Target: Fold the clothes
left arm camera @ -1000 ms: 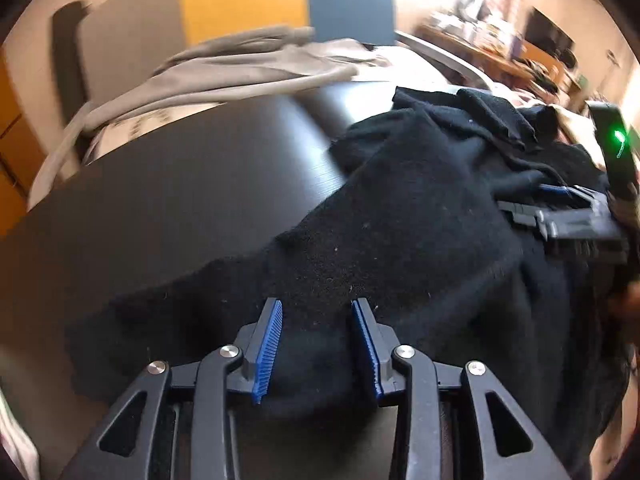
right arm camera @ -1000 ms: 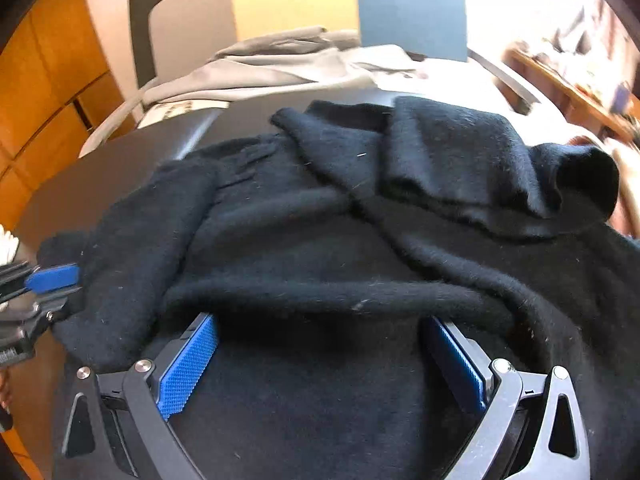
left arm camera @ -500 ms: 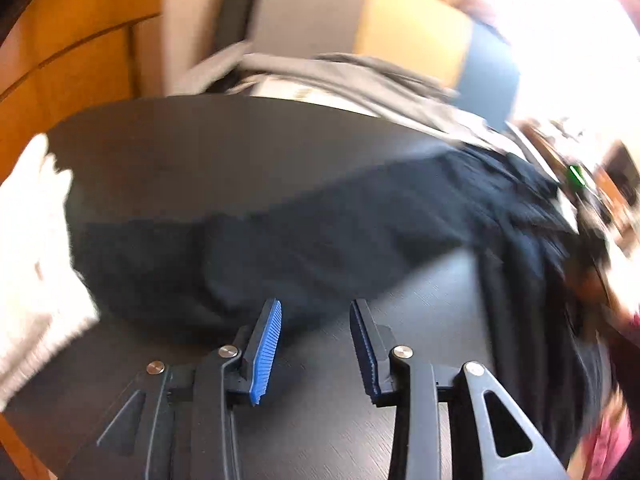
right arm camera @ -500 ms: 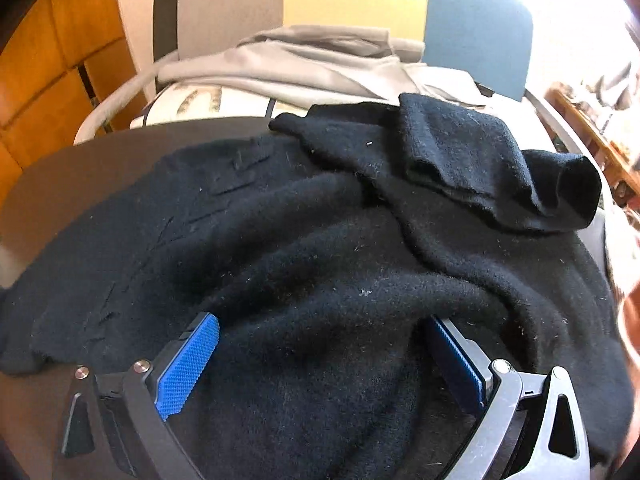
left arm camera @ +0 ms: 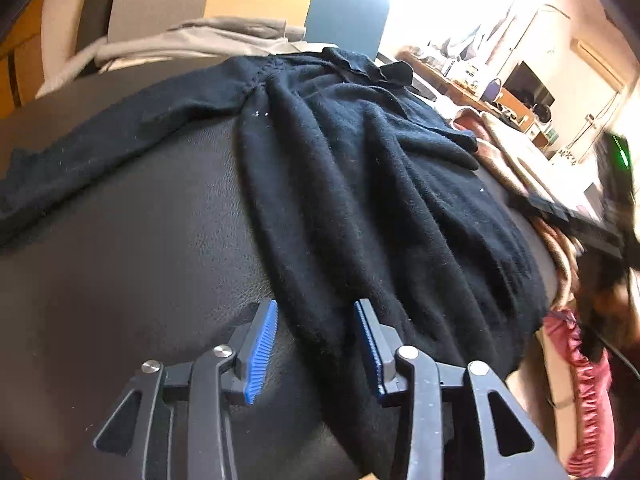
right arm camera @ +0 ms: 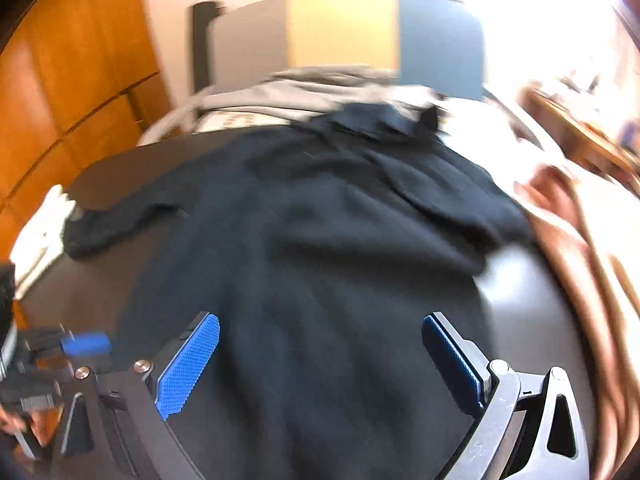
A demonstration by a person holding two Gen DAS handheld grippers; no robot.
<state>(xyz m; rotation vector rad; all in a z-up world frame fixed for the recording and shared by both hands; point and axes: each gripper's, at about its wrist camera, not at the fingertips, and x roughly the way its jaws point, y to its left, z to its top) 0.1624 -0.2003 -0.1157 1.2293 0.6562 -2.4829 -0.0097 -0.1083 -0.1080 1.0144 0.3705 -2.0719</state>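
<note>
1. The black knitted sweater (left arm camera: 360,184) lies spread on the dark leather-look tabletop (left arm camera: 120,264), one sleeve (left arm camera: 100,140) stretched out to the left, the body rumpled in long ridges running toward me.
2. My left gripper (left arm camera: 316,340) stands open, its blue pads either side of a ridge at the sweater's near edge; nothing is clamped.
3. My right gripper (right arm camera: 320,360) gapes wide over the sweater's body (right arm camera: 320,240), also holding nothing.
4. I judge the step in hand is taking the hem to flatten the cloth. To do it well, I want both claws on a single layer at the hem, well apart, then an even pull so the ridges smooth out.
5. The left view shows the ridges and the sleeve seam sharply; the right view is blurred, yet it alone shows the white folded cloth (right arm camera: 40,232) beside the sleeve's cuff and the sweater's right flank against the brown blanket (right arm camera: 580,240).
</note>
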